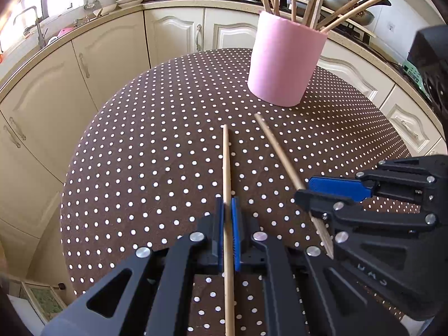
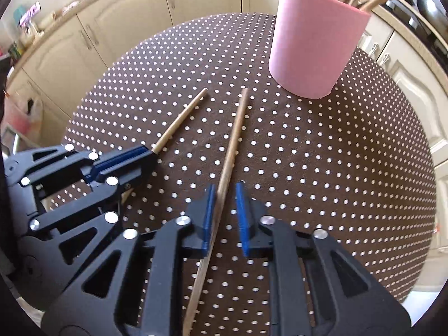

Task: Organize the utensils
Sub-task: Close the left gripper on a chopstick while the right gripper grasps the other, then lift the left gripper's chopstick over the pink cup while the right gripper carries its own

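Note:
Two wooden chopsticks lie on a round brown table with white dots [image 1: 154, 154]. My left gripper [image 1: 227, 201] is shut on the left chopstick [image 1: 226, 154], its blue pads pressing both sides. The right wrist view shows that gripper [image 2: 151, 154] at the left, clamping the same chopstick [image 2: 182, 120]. My right gripper [image 2: 225, 187] straddles the other chopstick [image 2: 236, 128]. That stick rests against the left pad, and a gap shows at the right pad. The left wrist view has this gripper [image 1: 303, 190] on the second chopstick [image 1: 277, 151]. A pink holder [image 1: 282, 61] [image 2: 313, 47] with several chopsticks stands beyond.
Cream kitchen cabinets [image 1: 173, 33] curve behind the table under a countertop with a sink and tap [image 1: 36, 25] at the left. Pans [image 1: 344, 2] sit on a stove behind the holder. The table edge [image 1: 84, 145] drops off close on the left.

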Demonstrator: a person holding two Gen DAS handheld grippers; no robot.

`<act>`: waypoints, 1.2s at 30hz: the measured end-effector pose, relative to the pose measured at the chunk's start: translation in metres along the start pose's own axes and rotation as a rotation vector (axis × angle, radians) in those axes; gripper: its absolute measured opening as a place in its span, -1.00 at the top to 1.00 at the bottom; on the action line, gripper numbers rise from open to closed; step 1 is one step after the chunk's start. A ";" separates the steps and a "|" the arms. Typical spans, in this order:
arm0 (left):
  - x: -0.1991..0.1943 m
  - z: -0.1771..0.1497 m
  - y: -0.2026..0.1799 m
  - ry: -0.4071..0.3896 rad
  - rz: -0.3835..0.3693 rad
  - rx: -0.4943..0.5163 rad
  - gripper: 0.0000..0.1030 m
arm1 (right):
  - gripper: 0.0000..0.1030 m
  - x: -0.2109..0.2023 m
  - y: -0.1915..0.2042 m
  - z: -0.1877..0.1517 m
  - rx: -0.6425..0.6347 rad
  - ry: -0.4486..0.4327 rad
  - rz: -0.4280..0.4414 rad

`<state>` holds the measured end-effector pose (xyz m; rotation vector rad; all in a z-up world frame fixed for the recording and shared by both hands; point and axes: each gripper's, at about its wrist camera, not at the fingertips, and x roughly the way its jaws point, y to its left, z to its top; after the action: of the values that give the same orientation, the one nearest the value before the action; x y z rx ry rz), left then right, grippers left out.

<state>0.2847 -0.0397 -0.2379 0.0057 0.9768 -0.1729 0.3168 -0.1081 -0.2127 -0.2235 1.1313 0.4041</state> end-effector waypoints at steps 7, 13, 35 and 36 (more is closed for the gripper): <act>0.001 0.001 0.002 -0.001 -0.013 -0.018 0.89 | 0.87 -0.002 -0.011 0.001 0.042 -0.018 0.047; -0.015 0.003 0.007 -0.079 -0.018 -0.040 0.89 | 0.87 -0.015 -0.028 -0.014 0.066 -0.079 0.089; -0.121 0.020 -0.018 -0.481 -0.003 -0.010 0.89 | 0.87 -0.153 -0.055 -0.041 0.132 -0.574 0.226; -0.127 0.020 -0.018 -0.502 -0.009 -0.010 0.89 | 0.87 -0.156 -0.056 -0.041 0.133 -0.595 0.227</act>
<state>0.2289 -0.0412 -0.1206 -0.0493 0.4765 -0.1665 0.2492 -0.2052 -0.0895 0.1418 0.5919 0.5498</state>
